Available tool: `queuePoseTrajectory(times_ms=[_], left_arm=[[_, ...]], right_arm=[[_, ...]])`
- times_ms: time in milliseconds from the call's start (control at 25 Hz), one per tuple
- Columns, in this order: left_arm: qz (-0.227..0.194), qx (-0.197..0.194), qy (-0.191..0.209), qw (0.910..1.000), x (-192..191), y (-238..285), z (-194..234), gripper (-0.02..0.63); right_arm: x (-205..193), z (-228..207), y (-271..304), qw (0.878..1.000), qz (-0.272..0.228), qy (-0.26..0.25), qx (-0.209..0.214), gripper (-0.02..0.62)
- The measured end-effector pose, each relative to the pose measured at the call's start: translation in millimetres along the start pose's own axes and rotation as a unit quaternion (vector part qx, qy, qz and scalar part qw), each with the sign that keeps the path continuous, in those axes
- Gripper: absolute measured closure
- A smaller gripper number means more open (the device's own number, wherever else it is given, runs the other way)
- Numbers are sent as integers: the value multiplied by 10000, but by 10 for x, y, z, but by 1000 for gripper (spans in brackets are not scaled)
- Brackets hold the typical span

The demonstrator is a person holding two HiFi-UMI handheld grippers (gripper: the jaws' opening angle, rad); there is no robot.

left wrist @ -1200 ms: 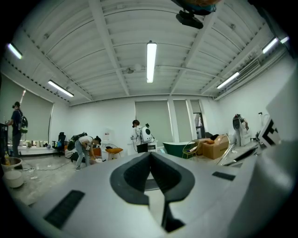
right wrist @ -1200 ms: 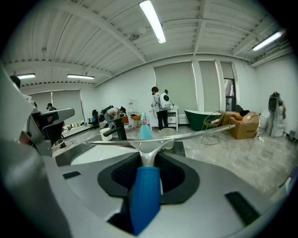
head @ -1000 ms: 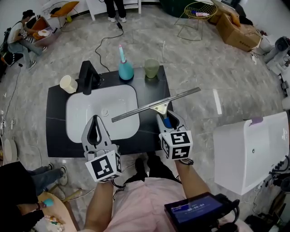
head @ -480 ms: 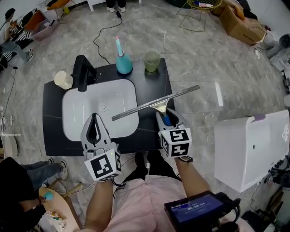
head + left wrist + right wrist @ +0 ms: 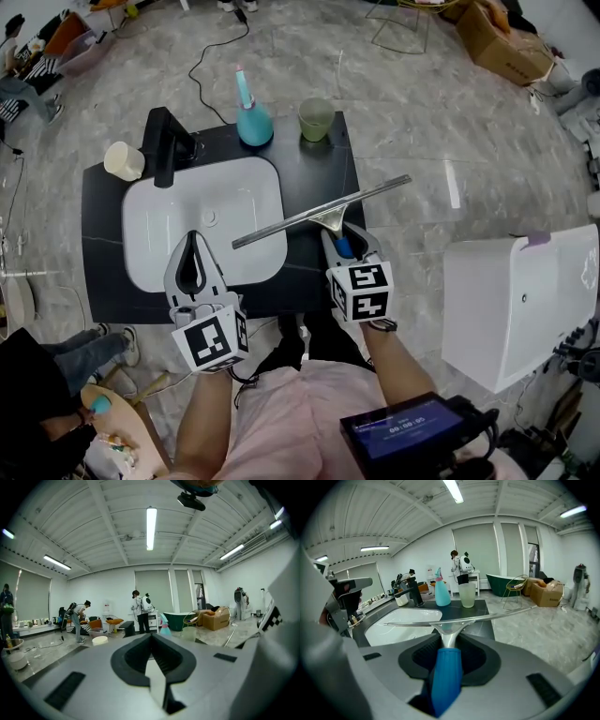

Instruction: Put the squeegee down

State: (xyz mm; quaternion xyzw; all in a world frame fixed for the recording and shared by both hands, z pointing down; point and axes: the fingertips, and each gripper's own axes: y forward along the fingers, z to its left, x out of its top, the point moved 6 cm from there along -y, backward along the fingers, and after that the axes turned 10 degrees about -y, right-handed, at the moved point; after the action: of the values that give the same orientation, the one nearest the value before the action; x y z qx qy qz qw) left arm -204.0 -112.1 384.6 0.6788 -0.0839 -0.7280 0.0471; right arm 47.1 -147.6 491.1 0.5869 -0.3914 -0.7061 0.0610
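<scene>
Blue-handled, long-bladed metal squeegee (image 5: 321, 217)

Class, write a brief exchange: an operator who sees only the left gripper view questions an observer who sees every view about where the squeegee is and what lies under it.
Operator: My left tool is shut and empty. Where is the squeegee?
Observer: The right tool grips the squeegee by its blue handle.
Operator: What lies beneath its blade?
Observer: In the head view, the blade's left end is over the white basin, its middle is over the black countertop, and its right end reaches past the counter's right edge.
</scene>
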Motion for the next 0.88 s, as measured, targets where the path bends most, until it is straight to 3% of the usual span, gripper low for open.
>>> queuePoseTrajectory(times_ms=[880], left_arm=[[170, -56, -37, 9998, -125, 173, -9, 597]], right_arm=[[-210, -30, 190, 9993, 358, 81, 26, 474]])
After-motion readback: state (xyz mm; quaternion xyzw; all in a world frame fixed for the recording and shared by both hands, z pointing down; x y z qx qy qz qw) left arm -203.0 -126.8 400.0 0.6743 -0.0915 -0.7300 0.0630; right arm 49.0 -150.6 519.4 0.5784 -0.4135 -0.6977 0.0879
